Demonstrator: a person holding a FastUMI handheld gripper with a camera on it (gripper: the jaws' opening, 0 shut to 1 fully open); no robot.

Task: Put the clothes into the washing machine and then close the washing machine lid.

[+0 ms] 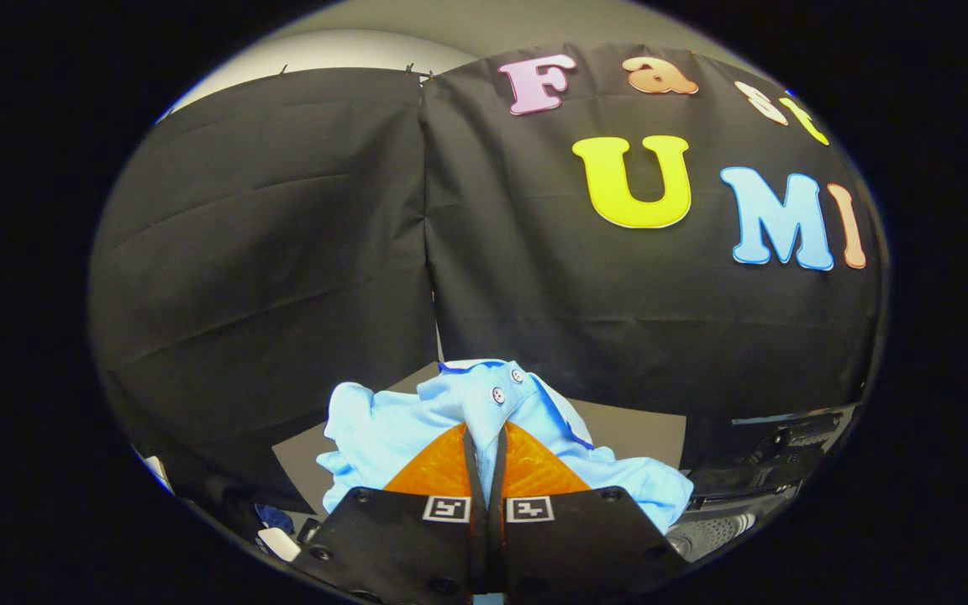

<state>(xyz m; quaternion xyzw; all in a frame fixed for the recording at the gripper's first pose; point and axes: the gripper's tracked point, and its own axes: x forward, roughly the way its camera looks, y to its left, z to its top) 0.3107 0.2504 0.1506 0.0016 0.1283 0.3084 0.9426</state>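
A light blue shirt (383, 433) with white buttons and a dark blue collar trim is bunched up around my fingers. My gripper (484, 441) is shut on a fold of it near the button placket, and the cloth hangs lifted off the surface, spilling to both sides of the fingers. Below and to the right of the fingers I see part of the washing machine (753, 470), a dark frame with a perforated grey drum (715, 531) just under the shirt's right edge.
The black cloth wall (282, 252) stands close behind the shirt. A grey panel (635, 433) shows behind the shirt. Low beside the left finger lie a dark blue piece of cloth (274, 517) and a small white object (281, 544).
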